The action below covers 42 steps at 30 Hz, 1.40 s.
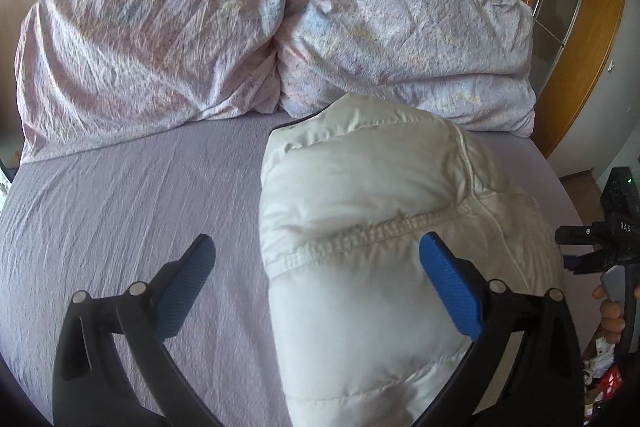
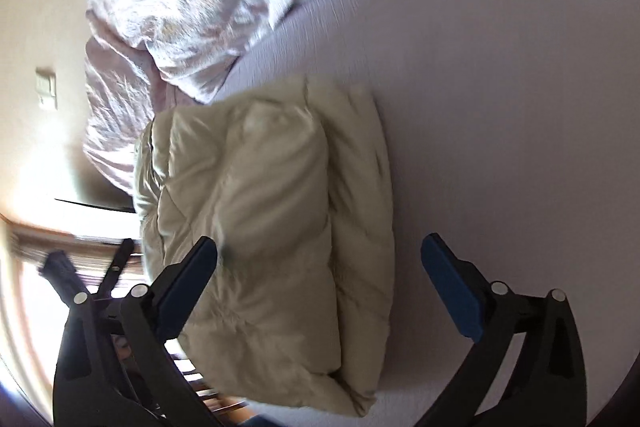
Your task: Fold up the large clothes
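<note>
A puffy white quilted jacket (image 1: 360, 187) lies folded into a thick bundle on the lilac bed sheet (image 1: 120, 207). My left gripper (image 1: 318, 249) hovers over its near end, open wide; the right blue pad (image 1: 448, 287) overlaps the jacket in the picture, while the left one sits over bare sheet. In the right wrist view the same jacket (image 2: 272, 207) looks cream and runs lengthwise below my right gripper (image 2: 320, 251). That gripper is open wide, its pads pressing on nothing. The right gripper's black body (image 1: 612, 239) and a hand (image 1: 610, 315) show at the right edge of the left wrist view.
A rumpled pastel-patterned duvet (image 1: 240, 27) is heaped across the head of the bed, also blurred in the right wrist view (image 2: 192, 7). Wooden wardrobe framing (image 1: 592, 47) stands beyond the bed's right side. A light switch (image 2: 46, 87) is on the wall.
</note>
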Each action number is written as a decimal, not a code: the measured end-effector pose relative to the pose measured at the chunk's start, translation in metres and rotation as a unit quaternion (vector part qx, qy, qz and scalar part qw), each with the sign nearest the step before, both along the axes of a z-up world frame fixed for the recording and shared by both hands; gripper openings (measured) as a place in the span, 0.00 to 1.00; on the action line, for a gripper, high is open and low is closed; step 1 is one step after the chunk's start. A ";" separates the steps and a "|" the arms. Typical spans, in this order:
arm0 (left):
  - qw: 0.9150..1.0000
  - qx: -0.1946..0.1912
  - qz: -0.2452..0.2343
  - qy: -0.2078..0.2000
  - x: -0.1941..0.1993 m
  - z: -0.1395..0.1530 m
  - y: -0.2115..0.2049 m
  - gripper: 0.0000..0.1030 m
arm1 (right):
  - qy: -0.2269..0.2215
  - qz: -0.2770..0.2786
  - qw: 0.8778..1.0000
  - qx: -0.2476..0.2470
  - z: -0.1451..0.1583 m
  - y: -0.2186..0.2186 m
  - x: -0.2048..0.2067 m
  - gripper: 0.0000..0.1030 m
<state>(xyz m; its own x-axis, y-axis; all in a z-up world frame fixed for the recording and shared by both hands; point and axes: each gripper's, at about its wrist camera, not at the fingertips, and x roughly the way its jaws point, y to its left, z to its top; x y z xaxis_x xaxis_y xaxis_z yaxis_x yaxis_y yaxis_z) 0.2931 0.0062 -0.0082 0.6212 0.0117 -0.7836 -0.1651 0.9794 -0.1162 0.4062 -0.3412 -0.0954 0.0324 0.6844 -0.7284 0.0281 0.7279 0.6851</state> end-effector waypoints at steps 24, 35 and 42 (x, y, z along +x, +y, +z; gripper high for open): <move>0.997 -0.062 -0.039 0.031 -0.011 -0.012 0.025 0.98 | 0.020 0.010 0.995 0.097 -0.026 0.044 -0.006 0.77; 0.993 -0.104 -0.038 0.048 -0.003 -0.020 0.036 0.98 | -0.010 0.014 0.995 0.103 -0.017 0.038 -0.014 0.65; 0.987 -0.140 -0.041 0.065 0.004 -0.029 0.037 0.98 | -0.010 0.013 0.995 0.103 -0.017 0.033 -0.017 0.65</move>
<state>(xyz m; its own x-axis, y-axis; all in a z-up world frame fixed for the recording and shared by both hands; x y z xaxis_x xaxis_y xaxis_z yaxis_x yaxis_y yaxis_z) 0.2970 0.0433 -0.0368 0.5052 -0.2623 -0.8222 -0.1188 0.9225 -0.3674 0.3896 -0.3083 -0.1124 0.0266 0.8199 -0.5718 -0.0036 0.5721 0.8202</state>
